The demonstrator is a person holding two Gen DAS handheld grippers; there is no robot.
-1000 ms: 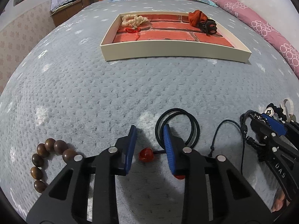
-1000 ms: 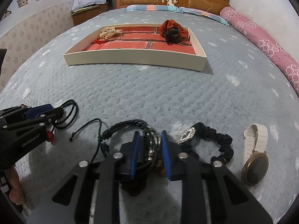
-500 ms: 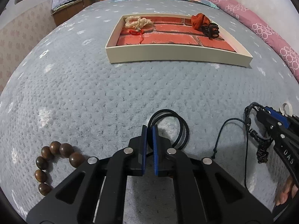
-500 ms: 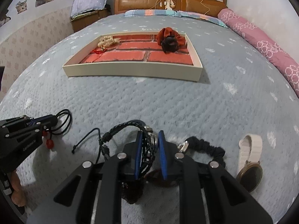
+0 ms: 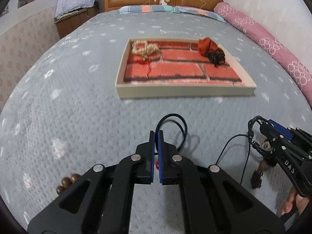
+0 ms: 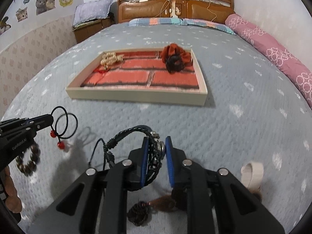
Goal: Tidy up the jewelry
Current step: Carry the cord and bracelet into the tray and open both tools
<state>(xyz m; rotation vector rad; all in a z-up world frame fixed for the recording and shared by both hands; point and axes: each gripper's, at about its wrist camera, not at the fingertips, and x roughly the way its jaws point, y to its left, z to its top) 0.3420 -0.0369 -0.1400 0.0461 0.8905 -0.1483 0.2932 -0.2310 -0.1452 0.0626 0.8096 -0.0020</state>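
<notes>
Presently the left gripper has its fingers pressed together on a black cord loop with two red beads, which hangs clear above the grey bedspread. The right gripper has its fingers clamped on a black braided bracelet, lifted off the bed. A brown bead bracelet and a white watch strap lie on the bedspread. Farther up the bed, the cream tray holds a pale bead strand and an orange scrunchie.
</notes>
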